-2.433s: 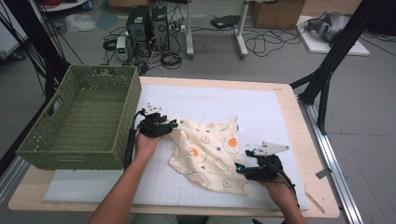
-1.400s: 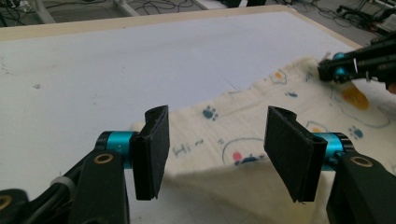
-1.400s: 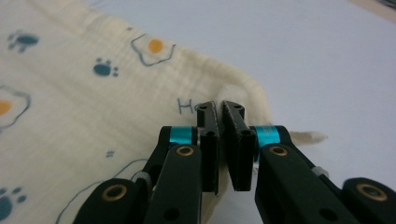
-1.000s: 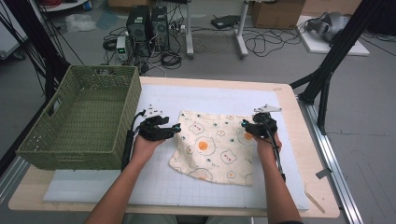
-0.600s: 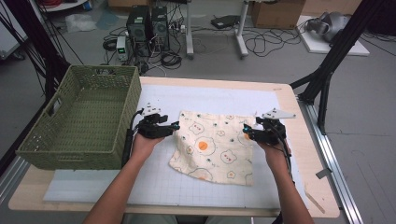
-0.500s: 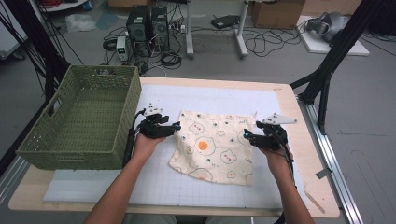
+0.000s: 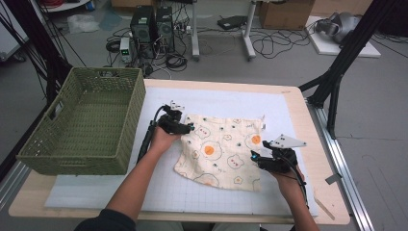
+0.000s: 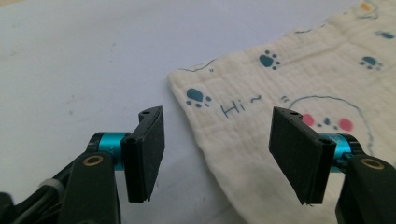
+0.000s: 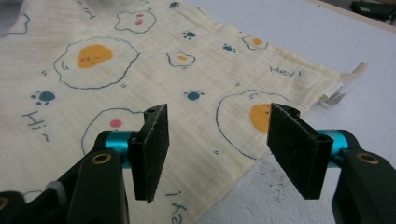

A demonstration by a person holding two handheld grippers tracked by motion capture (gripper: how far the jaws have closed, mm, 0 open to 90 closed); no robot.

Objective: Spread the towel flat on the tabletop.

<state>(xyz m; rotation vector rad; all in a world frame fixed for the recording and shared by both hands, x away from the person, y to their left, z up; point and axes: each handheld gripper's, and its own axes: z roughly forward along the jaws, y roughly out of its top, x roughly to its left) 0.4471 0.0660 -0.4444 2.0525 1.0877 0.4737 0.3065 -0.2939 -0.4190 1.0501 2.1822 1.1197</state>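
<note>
Cloth (image 7: pixel 221 150) flat on worktop (image 7: pixel 308 125), btwn both tools. Left tool (image 7: pixel 188 128) spread, jaws having just widened, at far-left corner, cloth edge btwn them, unpinched. Right tool (image 7: pixel 255 159) spread, hovering over near-right edge. Each hand nearest own corner; basket (image 7: pixel 82 125) lies left.

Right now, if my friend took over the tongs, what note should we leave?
Left tongs: open, at the cloth's near-left corner; jaws have just been opening, holding nothing.
Right tongs: open over the cloth's right edge, not gripping.
Cloth: flat on the white mat, spread out.
Basket: at the table's left.
Done: cloth smoothed flat.
Left: probably grab the edges to fold it, or put it in the basket.
</note>
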